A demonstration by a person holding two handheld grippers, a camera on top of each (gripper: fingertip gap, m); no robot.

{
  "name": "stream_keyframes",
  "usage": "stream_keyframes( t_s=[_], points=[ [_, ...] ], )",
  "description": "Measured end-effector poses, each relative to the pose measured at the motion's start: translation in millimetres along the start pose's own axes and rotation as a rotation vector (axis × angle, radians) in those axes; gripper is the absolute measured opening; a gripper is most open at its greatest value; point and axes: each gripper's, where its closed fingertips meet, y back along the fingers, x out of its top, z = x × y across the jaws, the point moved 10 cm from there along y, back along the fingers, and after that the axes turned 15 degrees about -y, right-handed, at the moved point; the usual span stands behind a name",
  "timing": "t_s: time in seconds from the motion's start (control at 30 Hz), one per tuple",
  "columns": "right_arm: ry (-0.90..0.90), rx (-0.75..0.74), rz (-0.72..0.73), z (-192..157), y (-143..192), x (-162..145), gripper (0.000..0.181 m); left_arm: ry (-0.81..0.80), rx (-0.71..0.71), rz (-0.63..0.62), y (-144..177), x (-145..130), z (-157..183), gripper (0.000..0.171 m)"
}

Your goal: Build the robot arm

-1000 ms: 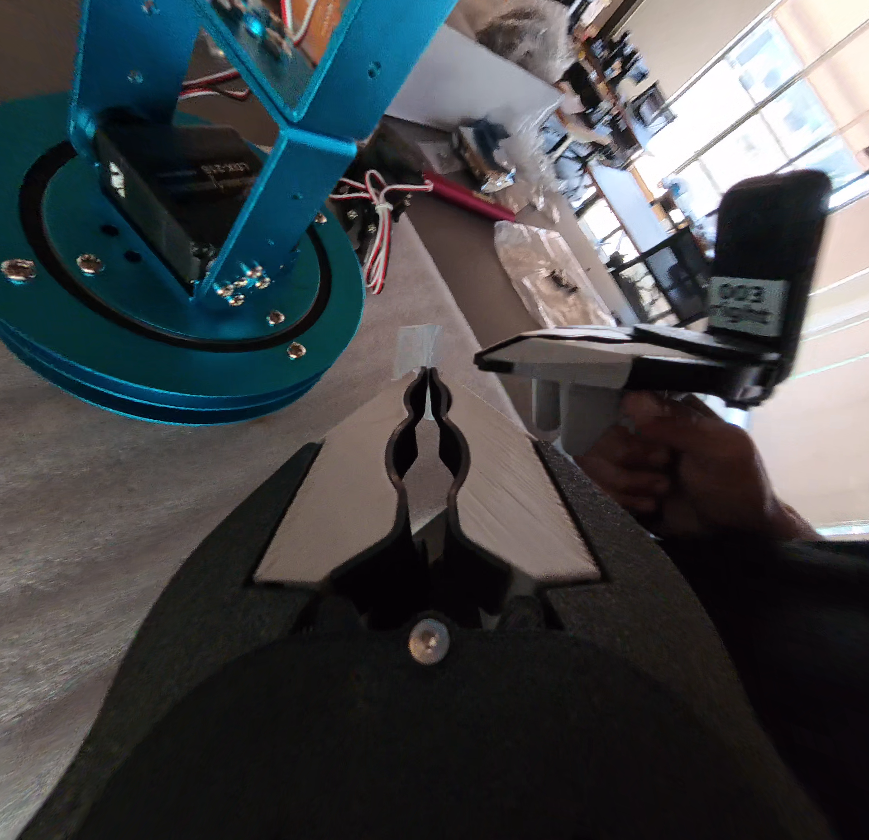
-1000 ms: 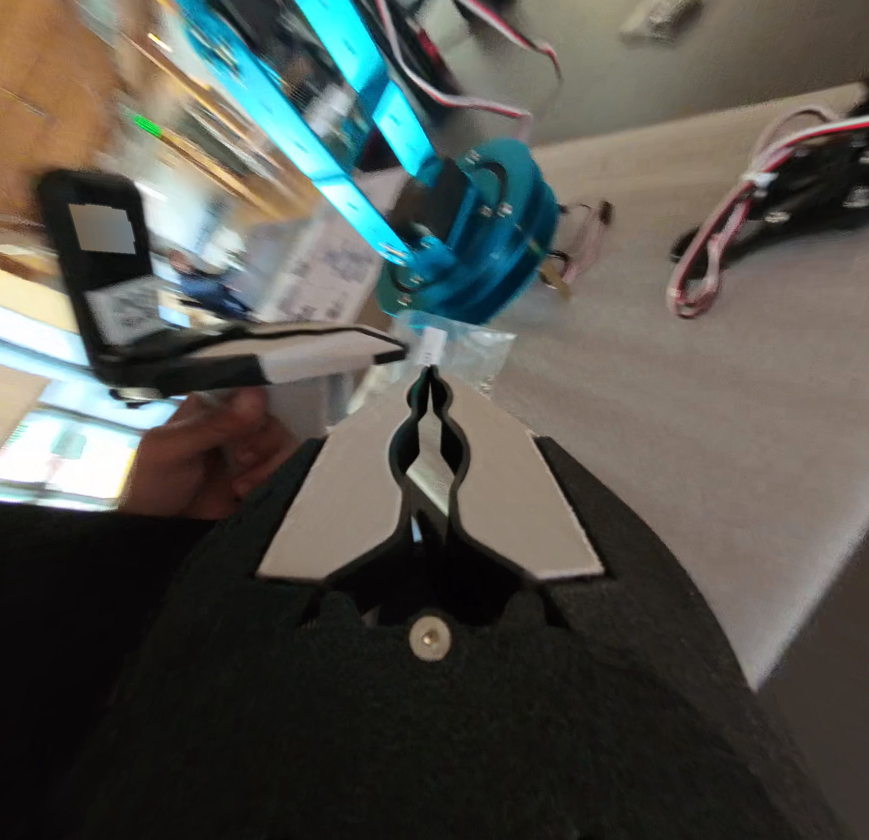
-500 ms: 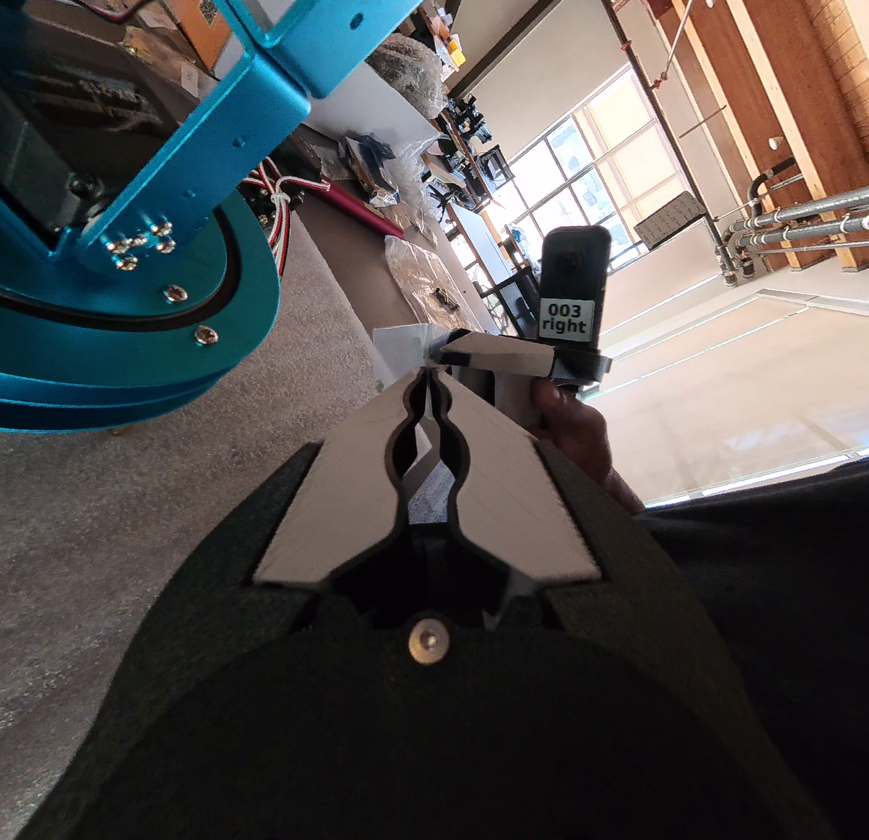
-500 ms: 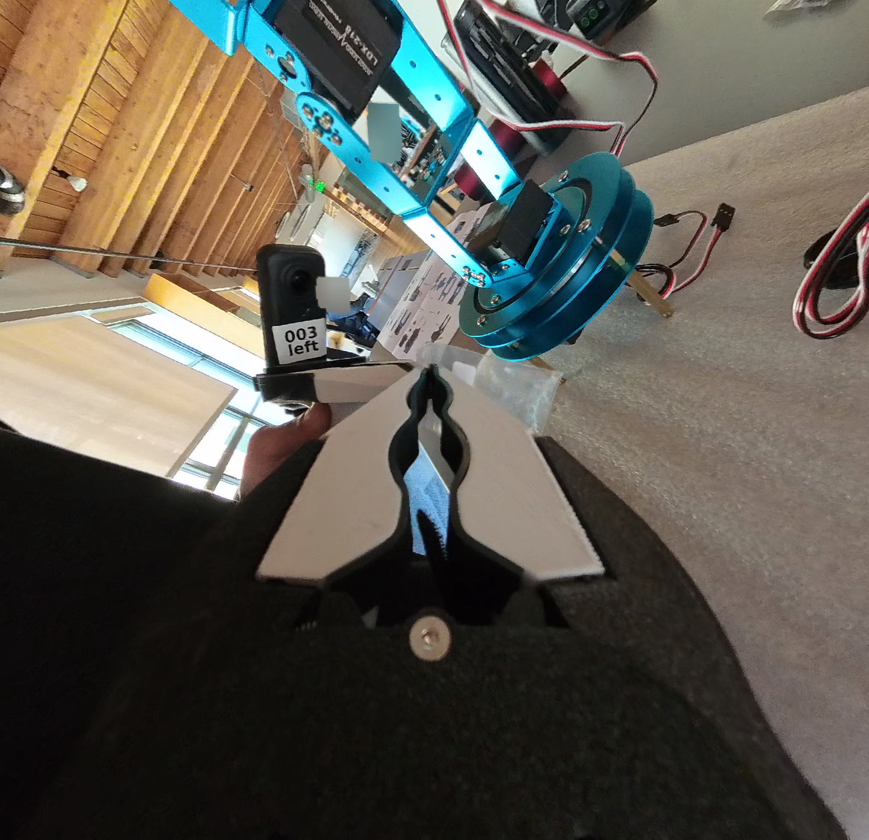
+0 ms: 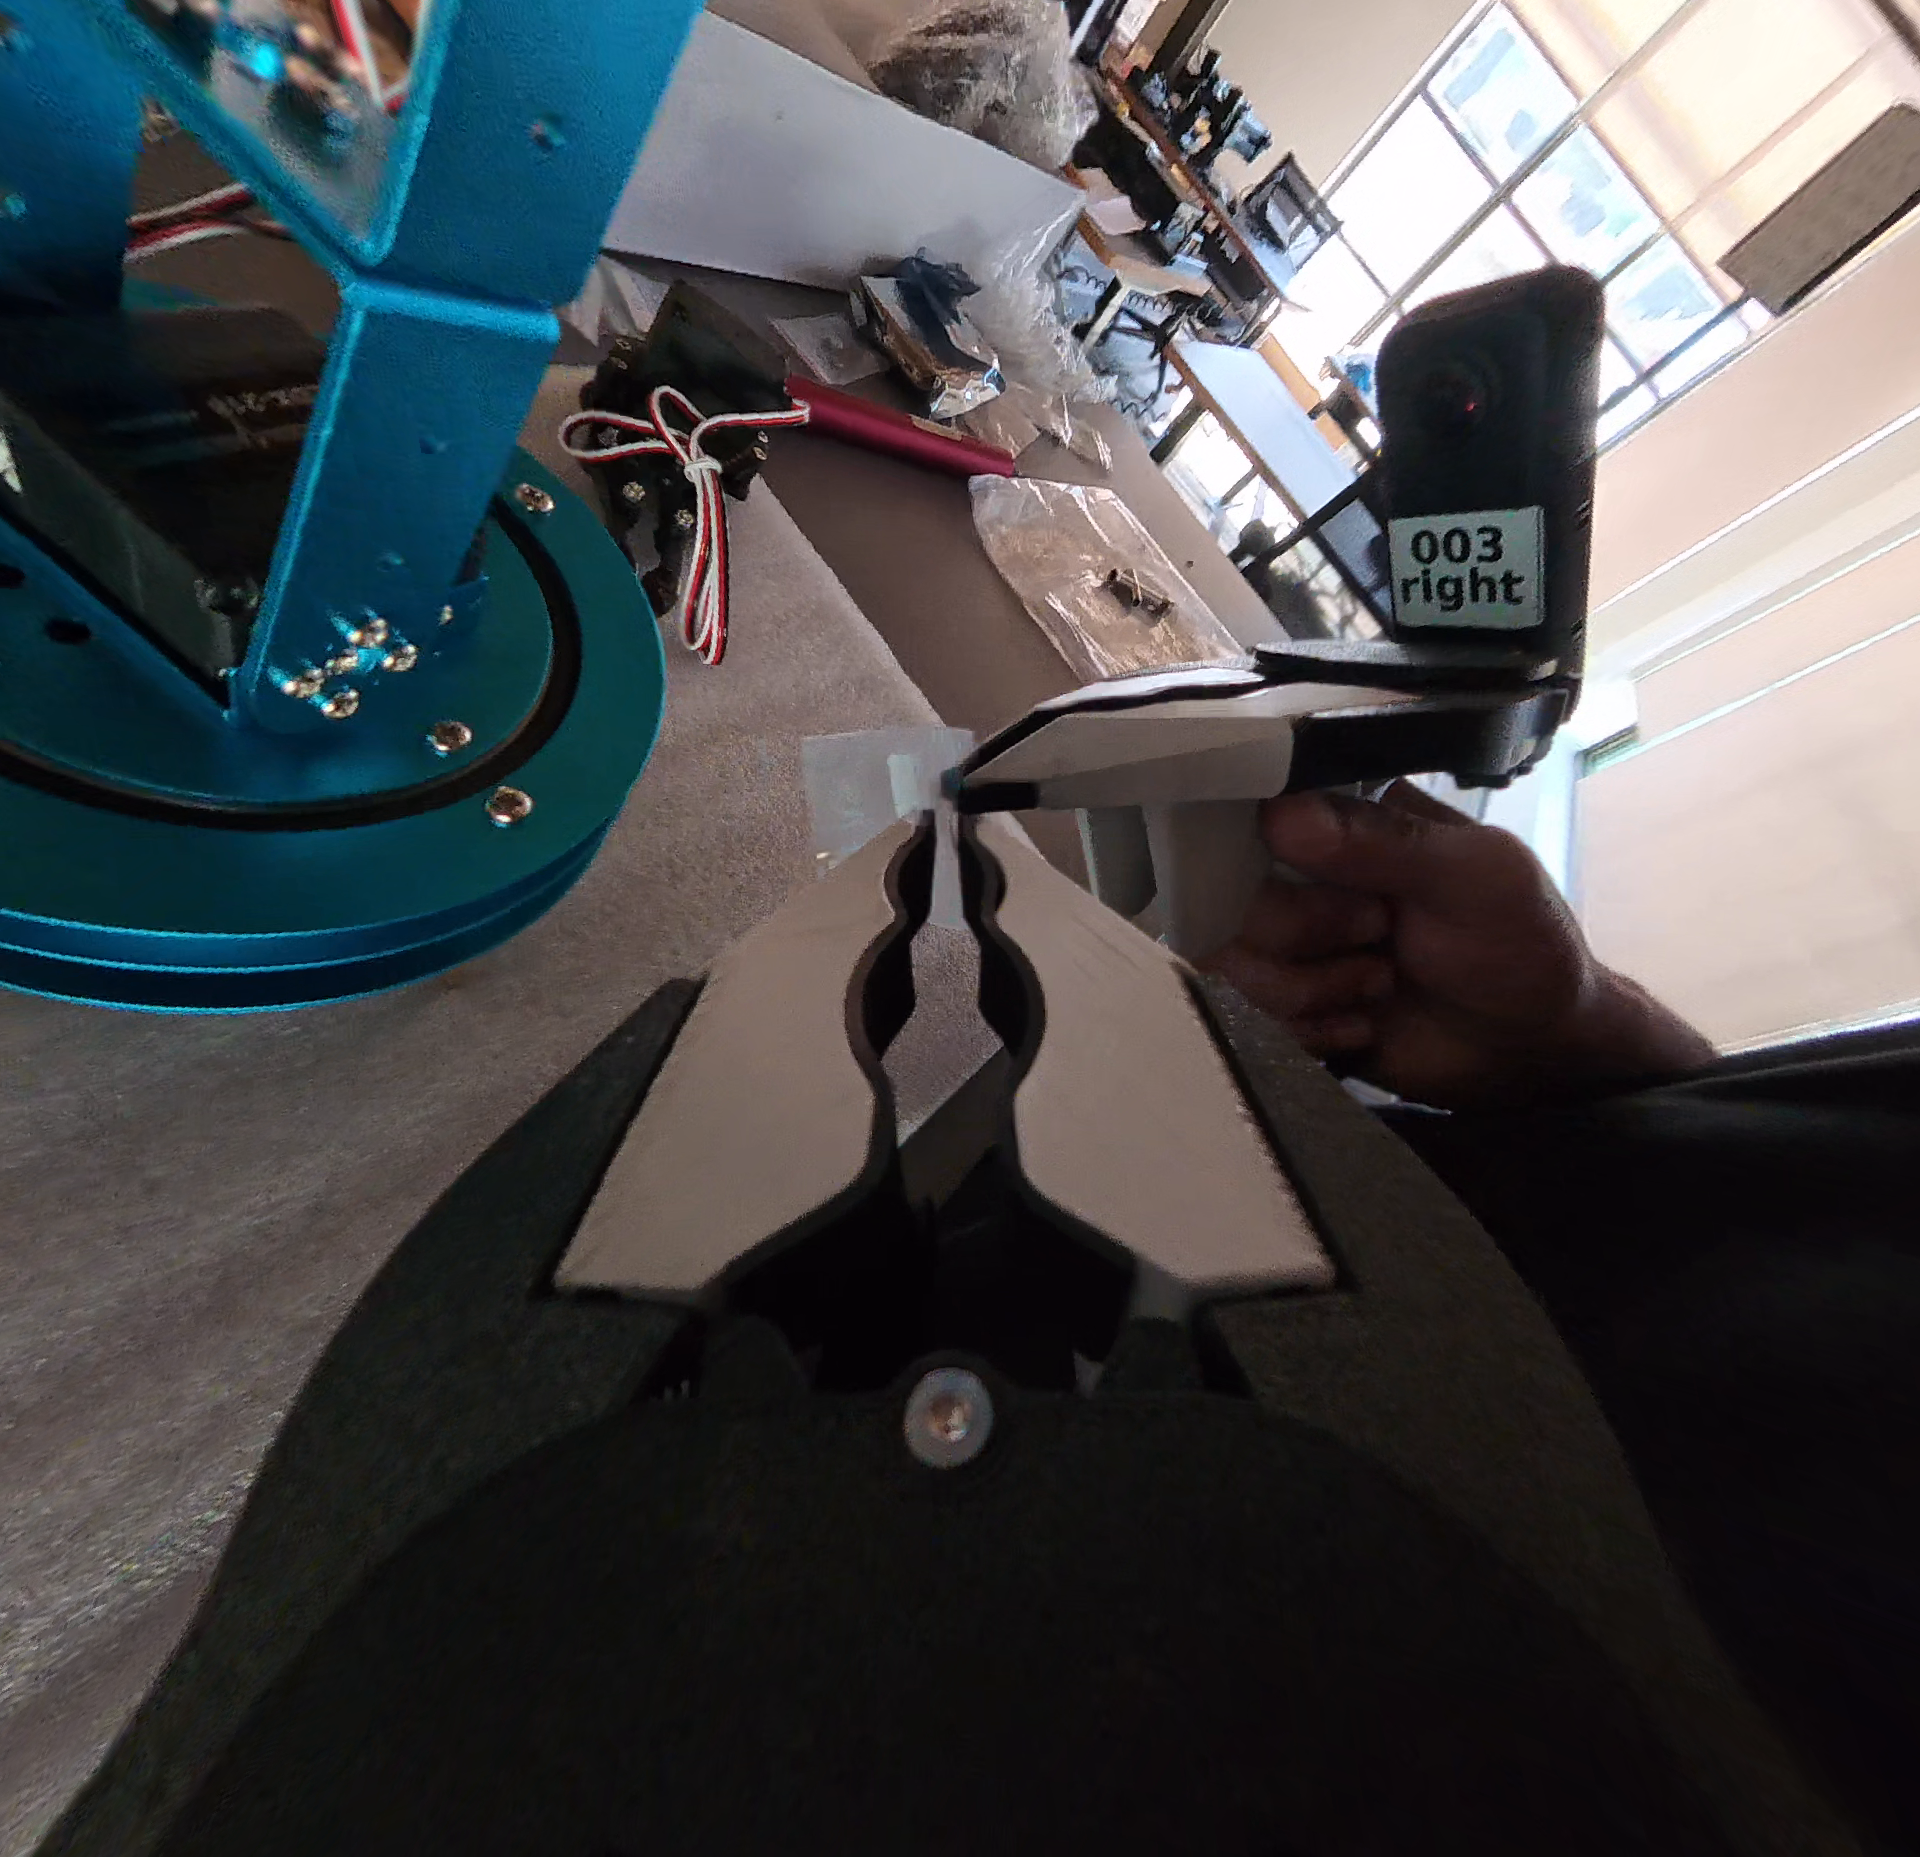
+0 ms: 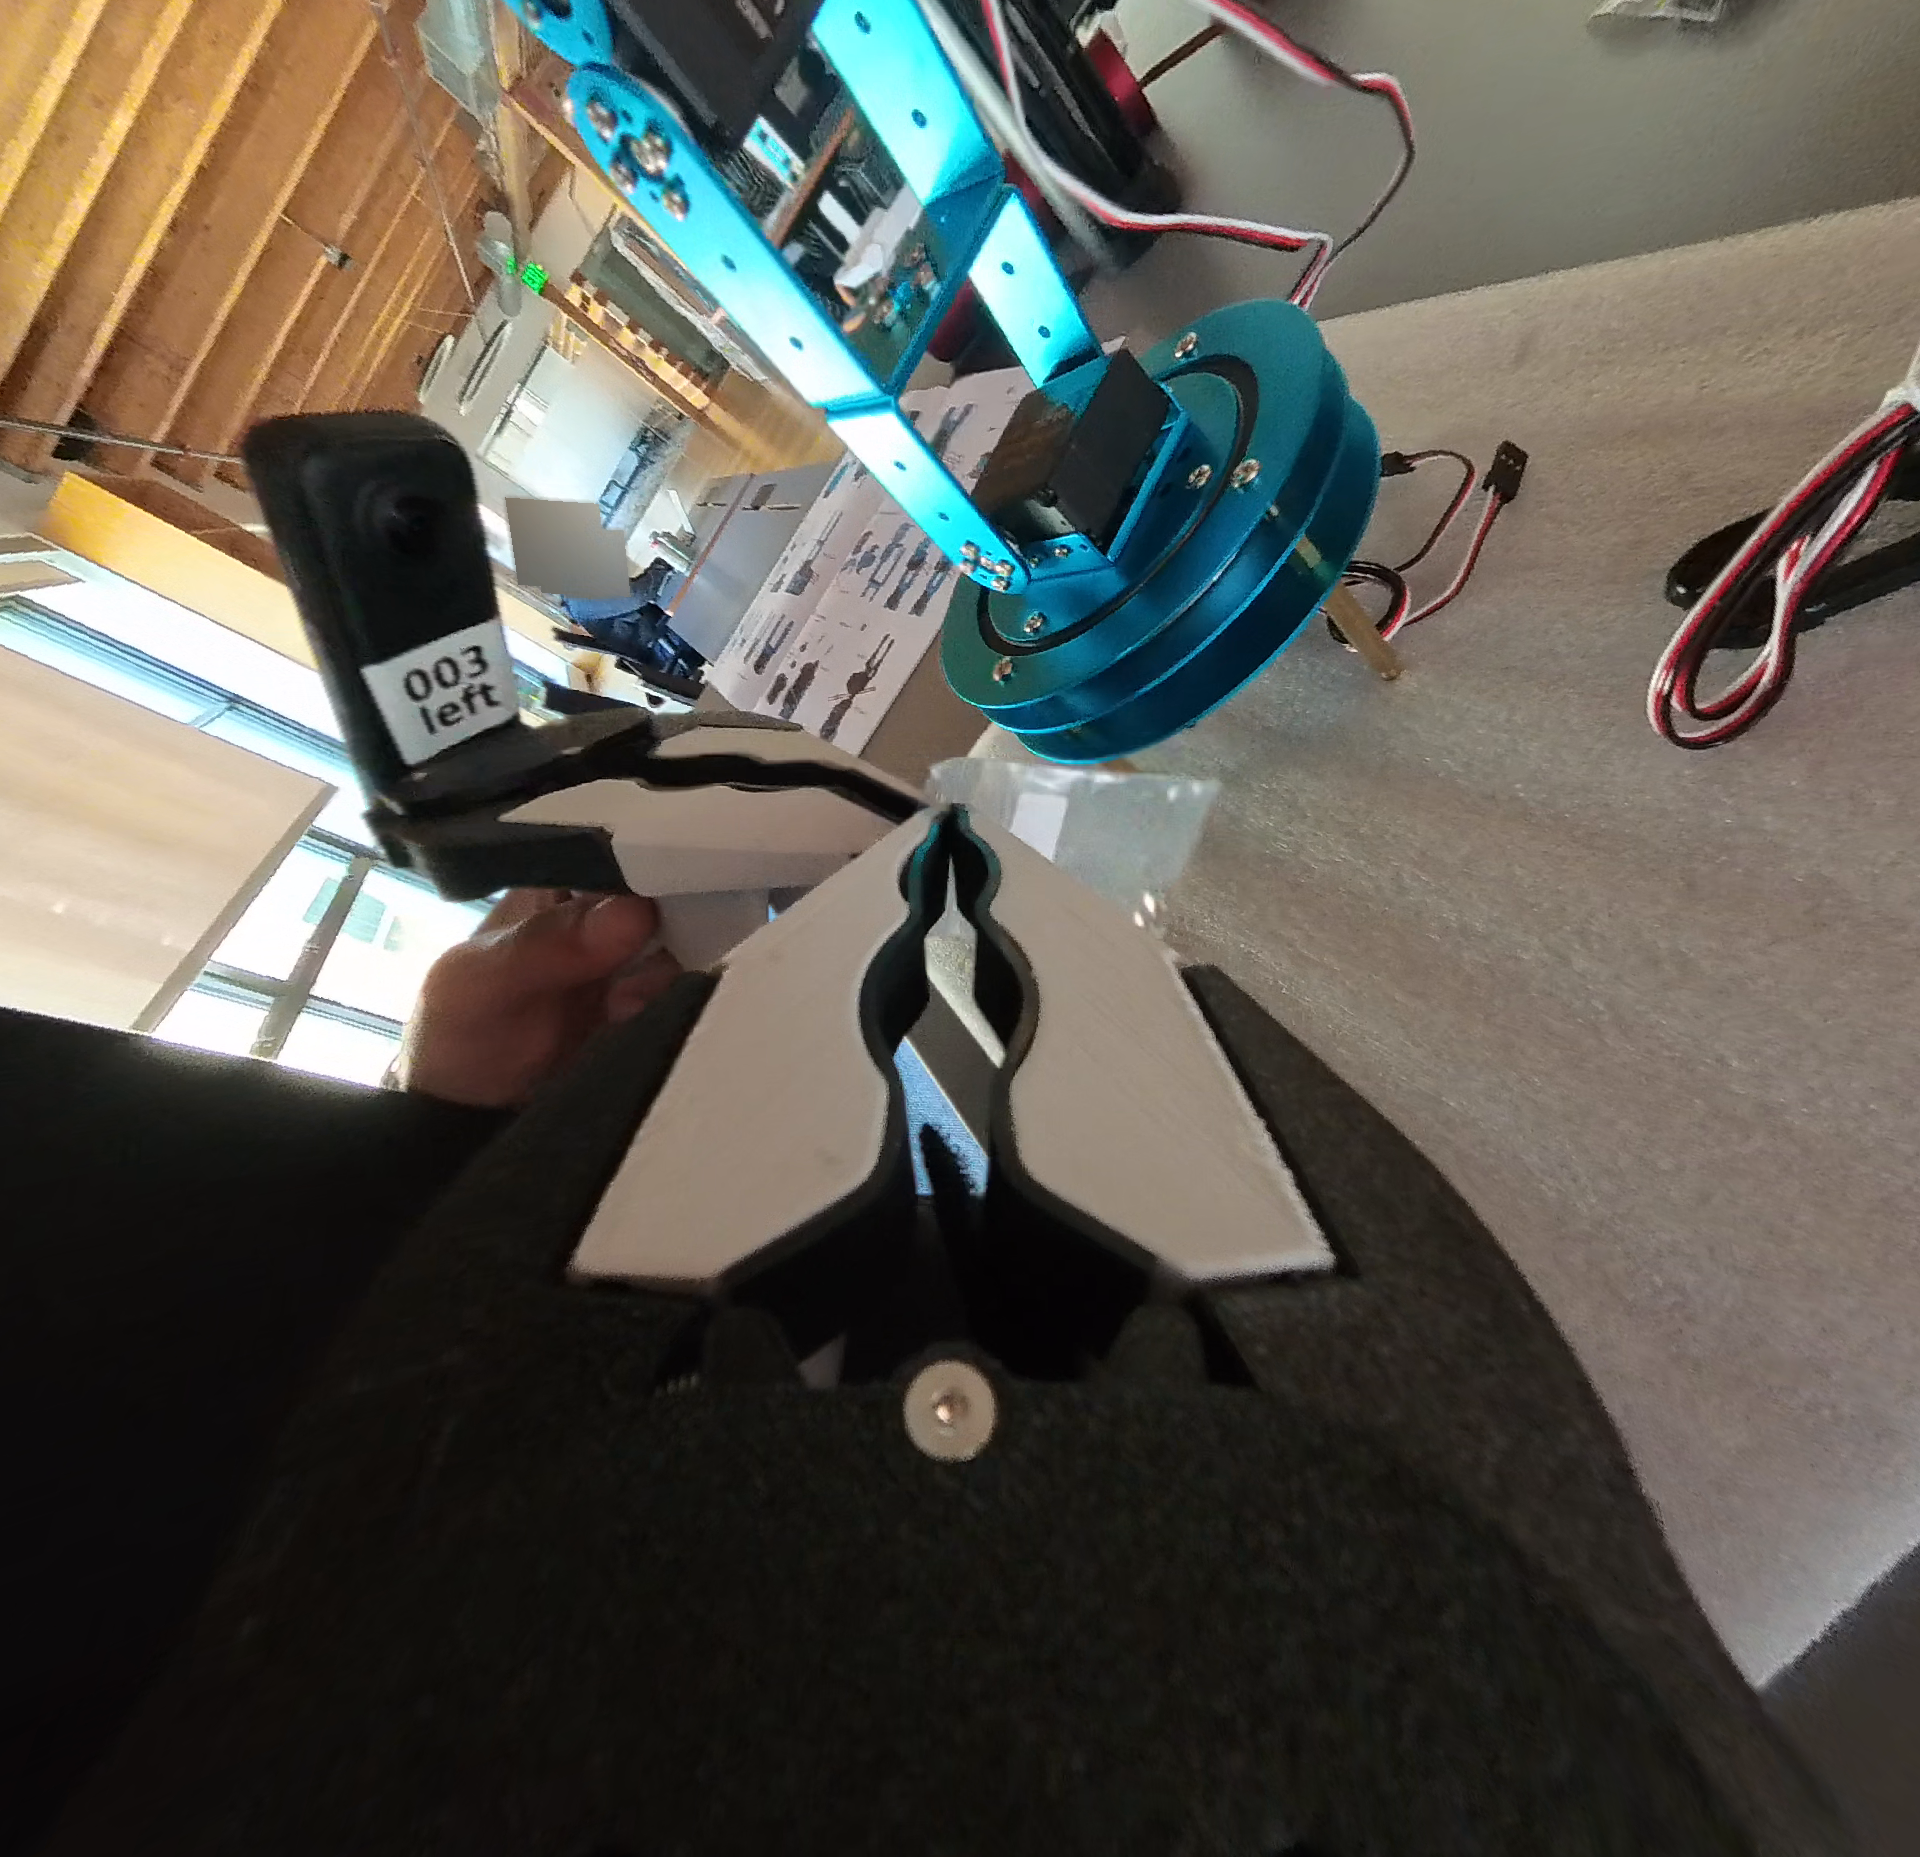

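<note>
Grey foam matting covers the bench [image 6: 1558,976] in a bright workshop with tall windows and a timber-slatted ceiling. Nearest, the left gripper [image 5: 940,836] has its jaws pressed together on the edge of a small clear plastic bag [image 5: 868,784], held up off the matting. The right gripper [image 6: 948,825] pinches the same bag [image 6: 1101,820] with its jaws likewise closed, so the two tips meet almost at right angles at the bag's edge; each gripper is held in a person's hand [image 5: 1392,934] and carries a black camera with a white sticker. Just behind the bag stands a blue metal robot arm [image 6: 935,280] on a round blue turntable base [image 6: 1174,602], a black servo [image 6: 1112,457] set at its foot. Farther back lie bundled red, white and black servo cables [image 6: 1756,612], a dark red tube [image 5: 894,434], a clear bag of small parts [image 5: 1091,571] and a printed instruction sheet [image 6: 831,602].
</note>
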Motion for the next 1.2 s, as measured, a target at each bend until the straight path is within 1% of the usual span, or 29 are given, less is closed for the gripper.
stream_keyframes(
  t_s=[0.17, 0.23, 0.4, 0.5, 0.57, 0.6, 0.67, 0.73, 0.8, 0.83, 0.87, 0.93, 0.97, 1.03, 1.13, 1.2],
  points=[
    [0.009, -0.011, -0.006, -2, 1, 0, 0.0, -0.062, 0.02, -0.025, 0, 2, 4, 0.001],
    [0.005, -0.009, -0.012, -3, 0, -2, 0.0, -0.088, 0.056, -0.05, 0, 1, 3, 0.0],
    [0.01, -0.08, -0.016, -2, -1, -5, 0.0, -0.152, 0.116, -0.091, 1, 0, 7, 0.0],
    [0.027, -0.166, -0.028, -2, -4, -10, 0.0, -0.201, 0.167, -0.141, -2, -3, 9, 0.0],
    [0.014, -0.22, -0.037, -3, -5, -12, 0.0, -0.2, 0.192, -0.162, -3, -5, 8, 0.0],
    [0.025, -0.273, -0.037, -1, -4, -12, 0.0, -0.21, 0.218, -0.163, -1, -6, 5, 0.0],
    [-0.001, -0.285, -0.036, -2, -2, -12, 0.0, -0.177, 0.189, -0.154, -2, -6, 5, 0.0],
    [0.017, -0.26, -0.04, -5, -1, -12, 0.0, -0.181, 0.184, -0.154, -2, -4, 5, 0.0],
    [0.114, -0.186, -0.02, -11, -1, -9, 0.0, -0.142, 0.155, -0.136, -1, 0, 4, 0.0],
    [0.207, -0.166, -0.026, -14, 0, -9, 0.0, -0.123, 0.14, -0.129, 0, 2, 4, 0.0],
    [0.326, -0.151, -0.045, -15, 1, -10, 0.006, -0.107, 0.125, -0.127, 0, 3, 3, 0.0],
    [0.584, -0.171, -0.04, -16, 6, -11, 0.045, -0.055, 0.089, -0.115, 1, 7, 0, 0.0],
    [0.7, -0.184, -0.055, -16, 7, -13, 0.055, -0.024, 0.072, -0.113, 2, 8, -2, 0.0],
    [0.865, -0.211, -0.081, -15, 6, -14, 0.07, 0.063, 0.021, -0.103, 4, 10, -7, 0.0],
    [0.997, -0.155, -0.101, -17, -2, -12, 0.07, 0.205, -0.081, -0.093, 6, 9, -11, 0.0],
    [1.048, -0.104, -0.144, -15, -7, -9, 0.055, 0.288, -0.144, -0.087, 6, 8, -13, 0.0]
  ],
)
